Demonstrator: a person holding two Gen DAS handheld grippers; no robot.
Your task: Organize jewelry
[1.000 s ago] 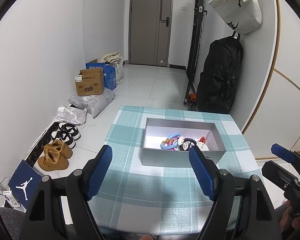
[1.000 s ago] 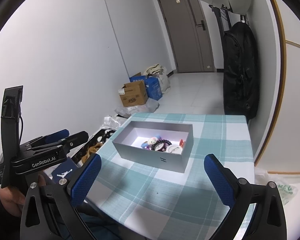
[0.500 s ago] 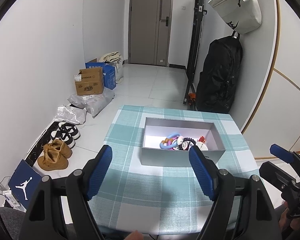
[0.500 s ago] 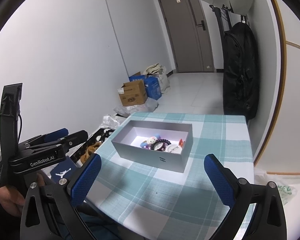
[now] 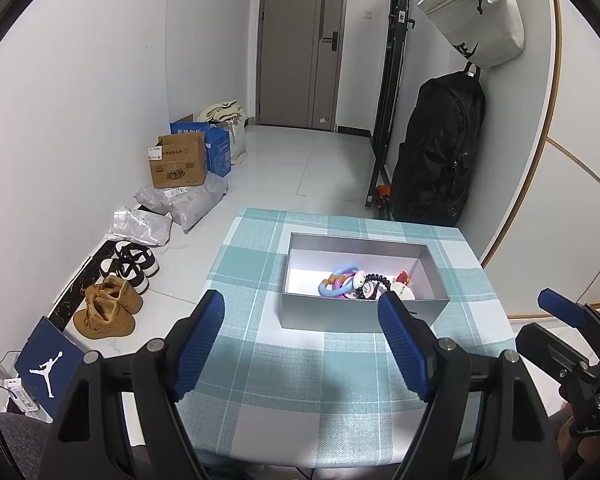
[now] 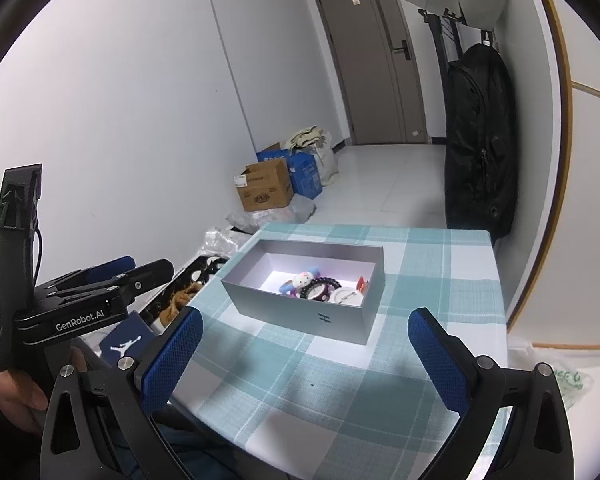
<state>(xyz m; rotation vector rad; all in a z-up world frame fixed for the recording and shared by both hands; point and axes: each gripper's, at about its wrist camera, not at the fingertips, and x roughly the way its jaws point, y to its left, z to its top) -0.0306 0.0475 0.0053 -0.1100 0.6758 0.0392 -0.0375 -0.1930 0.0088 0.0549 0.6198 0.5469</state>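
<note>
I hold my left gripper (image 5: 300, 344) and right gripper (image 6: 302, 354) low in frame, both spread apart and empty, lined up toward the grey box (image 5: 362, 314) at mid-frame where the jewelry (image 5: 360, 282) lies heaped.

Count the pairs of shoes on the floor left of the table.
2: a tan suede boot pair nearest the camera, and a black-and-white sneaker pair just beyond it by the wall. More may be hidden.
</note>
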